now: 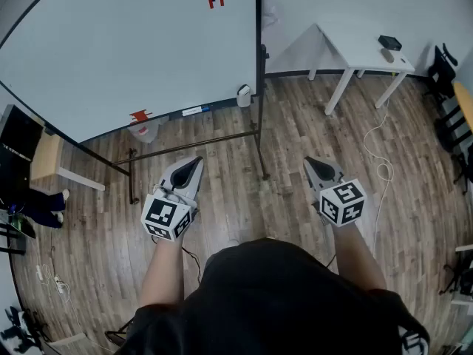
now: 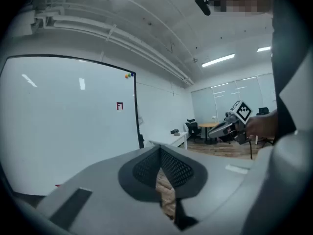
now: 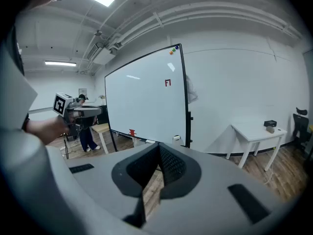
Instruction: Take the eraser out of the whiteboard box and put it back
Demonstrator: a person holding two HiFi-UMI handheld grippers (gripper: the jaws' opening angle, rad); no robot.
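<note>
A person in a black top point(image 1: 266, 294) is standing on a brown wood-plank floor point(image 1: 244, 198), facing a large white whiteboard on a black metal stand point(image 1: 126, 50) and holding one tool in each hand.

The left claw point(image 1: 196, 160) is pointing toward the board, well short of it. In the left gripper view its dark ribbed pads point(image 2: 146, 168) are meeting at the tip, so this left claw point(image 2: 160, 151) is closed with nothing in it; only floor is showing through the gap lower down. The right claw point(image 1: 310, 161) is hovering level with it, well apart to the right. The right gripper view is showing the right claw point(image 3: 159, 148) closed as well, its pads touching at the tip and gripping nothing.

A small red item point(image 1: 140, 115) is sitting at the board's lower edge, directly above a pale translucent box point(image 1: 145, 131) hanging there. It may be the eraser, but it is too small to tell. Both are lying far from either claw. A small white container point(image 1: 243, 95) is resting at the board's lower right corner.

A white rectangular bench point(image 1: 355, 50) is standing to the right by the wall, carrying a small black object point(image 1: 389, 43).
</note>
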